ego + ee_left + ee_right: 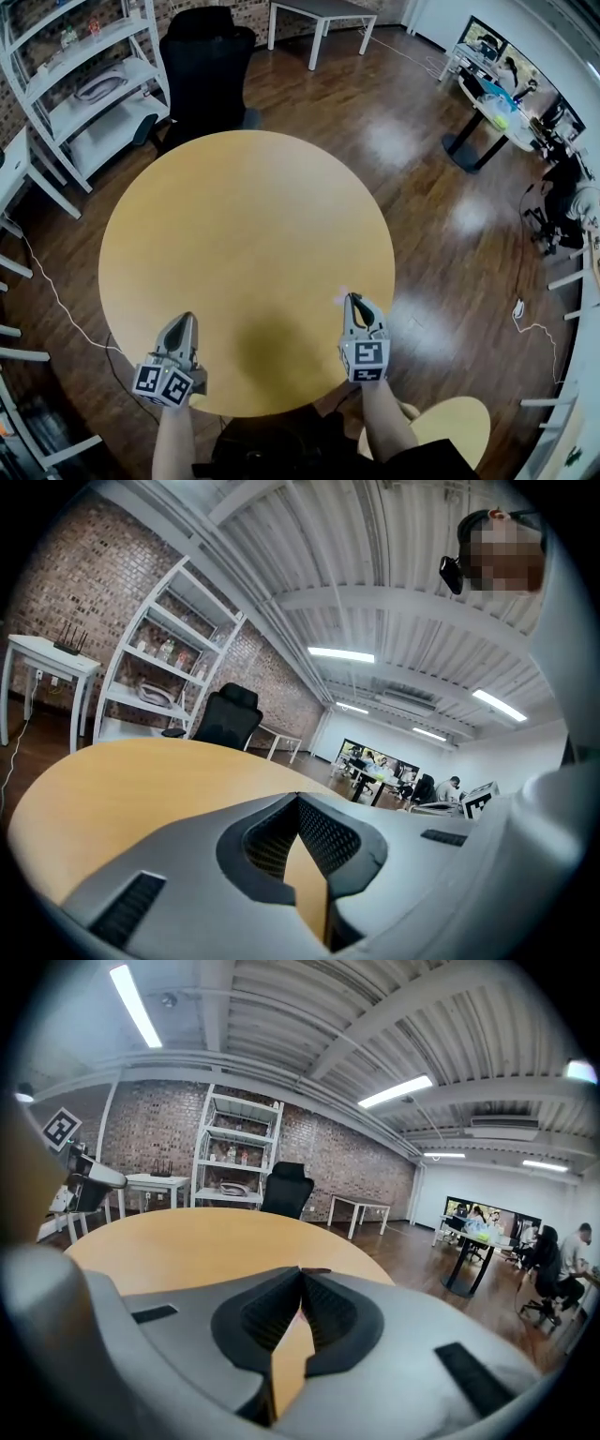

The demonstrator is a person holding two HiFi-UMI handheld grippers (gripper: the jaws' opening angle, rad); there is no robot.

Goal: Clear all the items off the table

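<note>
1. Progress: the round yellow table (244, 206) shows a bare top in all 3 views. No item lies ahead of either pair of jaws, between them or off to either side of them. Judged from this, the clearing looks finished or very nearly so.

2. What is left: at most 1 doubtful thing. A faint pinkish speck (340, 299) sits right at the tip of the right gripper (352, 298). It is too small and blurred to say whether it is a scrap pinched there or only a glint. If it is a scrap, it needs carrying away from the table.

3. Left gripper (187, 319): its jaws are closed, with the tips meeting. Only the tabletop shows through the gap behind the tips, so it has hold of nothing. It points level across the table from the near edge.

4. Right gripper: its jaws are also closed tip to tip and tilted slightly down toward the tabletop. A tiny dark-reddish sliver shows at the meeting point in the right gripper view. Nothing else is between the pads.

5. How the table looks: a smooth, matte, evenly coloured disc with no crumbs, marks or spills visible. It spreads ahead of and beneath both pairs of jaws. The 2 grippers sit well apart from each other.

6. Beyond the far edge, in front of the jaws, stand a black office chair (206, 56) and a white shelf unit (94, 84). Both are off the table.
</note>
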